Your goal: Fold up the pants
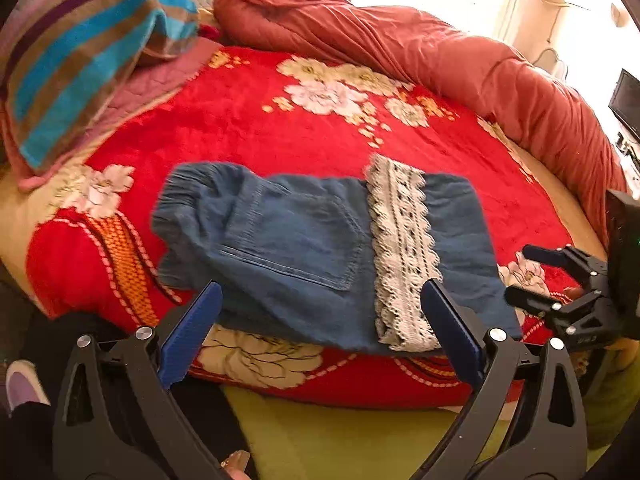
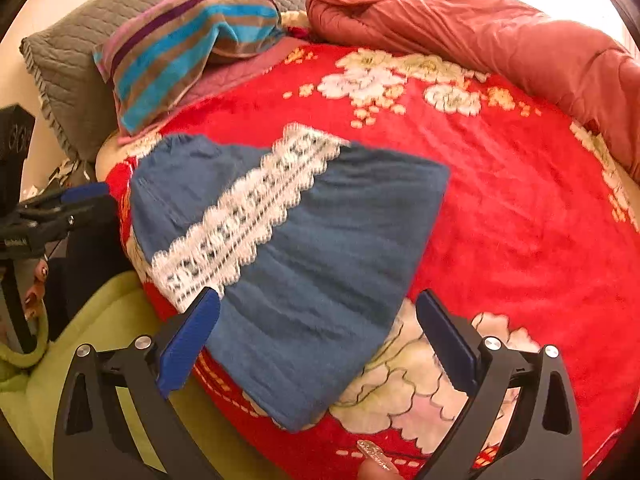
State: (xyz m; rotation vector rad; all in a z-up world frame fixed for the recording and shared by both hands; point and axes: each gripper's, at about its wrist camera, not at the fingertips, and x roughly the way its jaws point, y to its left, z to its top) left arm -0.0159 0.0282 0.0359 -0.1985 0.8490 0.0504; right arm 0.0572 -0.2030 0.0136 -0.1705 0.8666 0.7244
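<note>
Blue denim pants (image 1: 312,252) with a white lace band (image 1: 400,248) lie folded into a compact rectangle on the red floral blanket (image 1: 240,128), near the bed's front edge. My left gripper (image 1: 320,312) is open and empty, its jaws spread at the pants' near edge. My right gripper (image 2: 318,320) is open and empty, hovering over the near end of the pants (image 2: 320,260). The right gripper also shows at the right edge of the left wrist view (image 1: 532,276). The left gripper shows at the left edge of the right wrist view (image 2: 80,204).
A striped pillow (image 1: 88,64) lies at the back left, on a grey quilted pillow (image 2: 80,60). A rolled rust-red duvet (image 1: 440,60) runs along the far side. A green sheet (image 1: 340,440) hangs below the bed edge. A dark screen (image 1: 626,100) stands far right.
</note>
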